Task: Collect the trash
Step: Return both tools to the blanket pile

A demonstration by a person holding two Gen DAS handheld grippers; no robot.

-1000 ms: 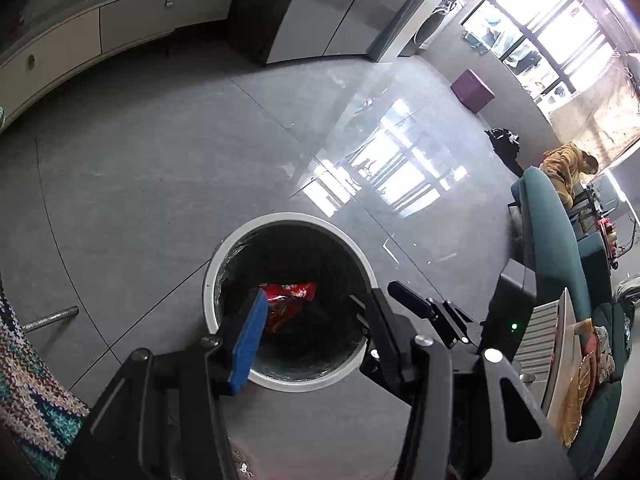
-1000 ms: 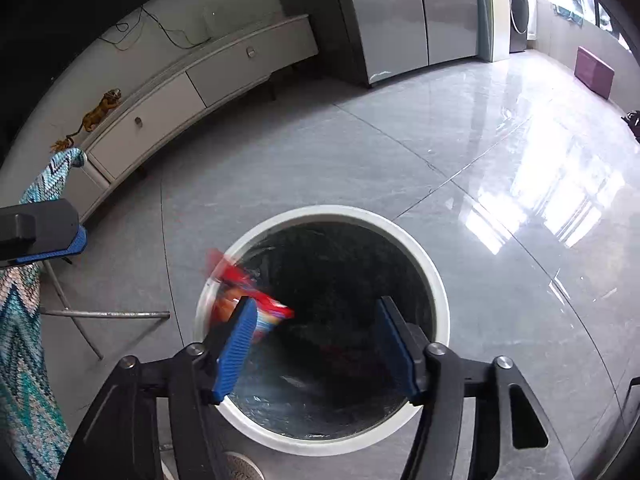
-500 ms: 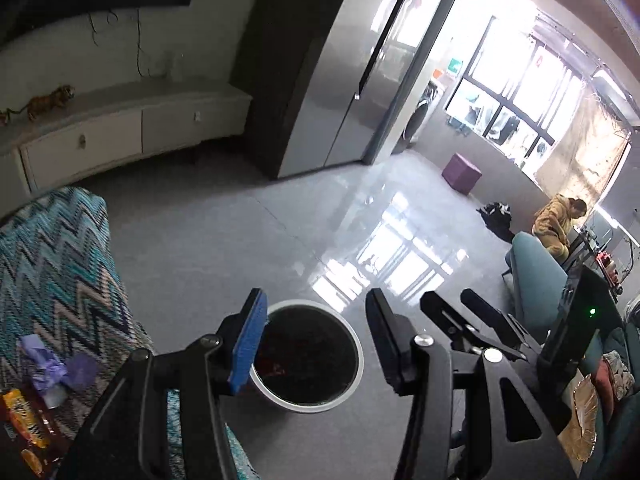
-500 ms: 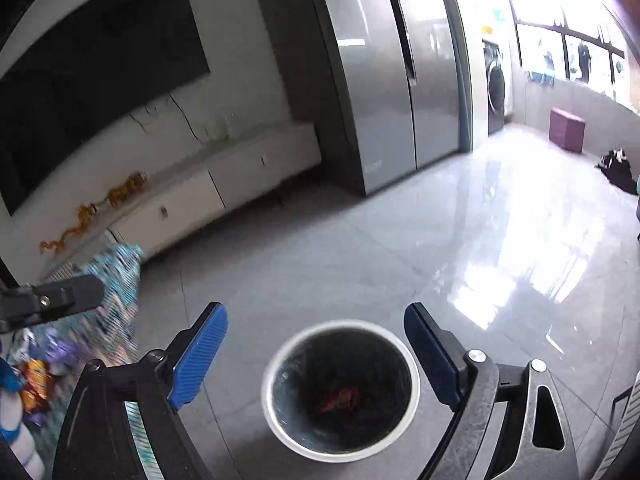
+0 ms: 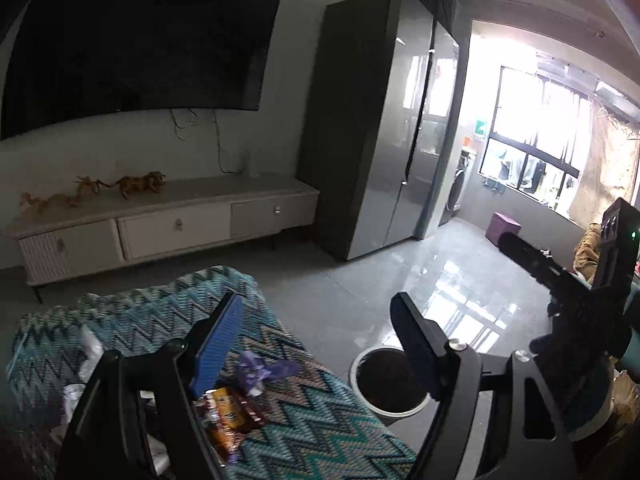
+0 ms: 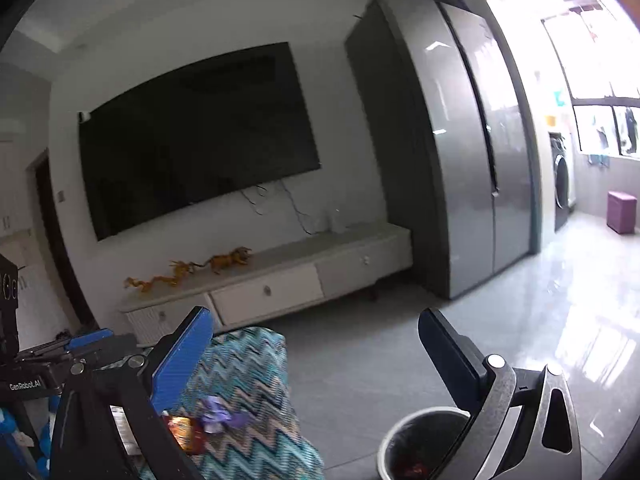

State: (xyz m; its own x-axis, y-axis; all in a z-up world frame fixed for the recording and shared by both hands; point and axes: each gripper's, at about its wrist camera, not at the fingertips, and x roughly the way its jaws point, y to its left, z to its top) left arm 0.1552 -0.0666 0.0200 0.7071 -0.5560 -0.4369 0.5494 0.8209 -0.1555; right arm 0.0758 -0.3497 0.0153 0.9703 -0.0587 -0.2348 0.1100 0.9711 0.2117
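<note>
My left gripper [image 5: 316,344] is open and empty, raised above a table covered with a zigzag cloth [image 5: 320,420]. On the cloth lie a purple wrapper [image 5: 260,372], an orange snack packet [image 5: 228,412] and white crumpled wrappers [image 5: 90,354]. The round white trash bin [image 5: 384,410] stands on the floor right of the table. My right gripper [image 6: 316,356] is open and empty, also raised. The right wrist view shows the bin [image 6: 404,428] with red trash [image 6: 412,470] inside, the purple wrapper [image 6: 218,416] and the orange packet [image 6: 184,432].
A white TV cabinet [image 5: 168,224] with a dark TV [image 5: 132,48] above stands against the far wall. A tall grey fridge [image 5: 384,128] is to its right. Glossy floor tiles [image 5: 440,280] stretch toward the window. A purple stool [image 5: 504,228] sits far right.
Both grippers have risen and tilted up from over the bin toward the table. The red wrapper dropped from the right gripper into the bin. Both jaws have opened wider.
</note>
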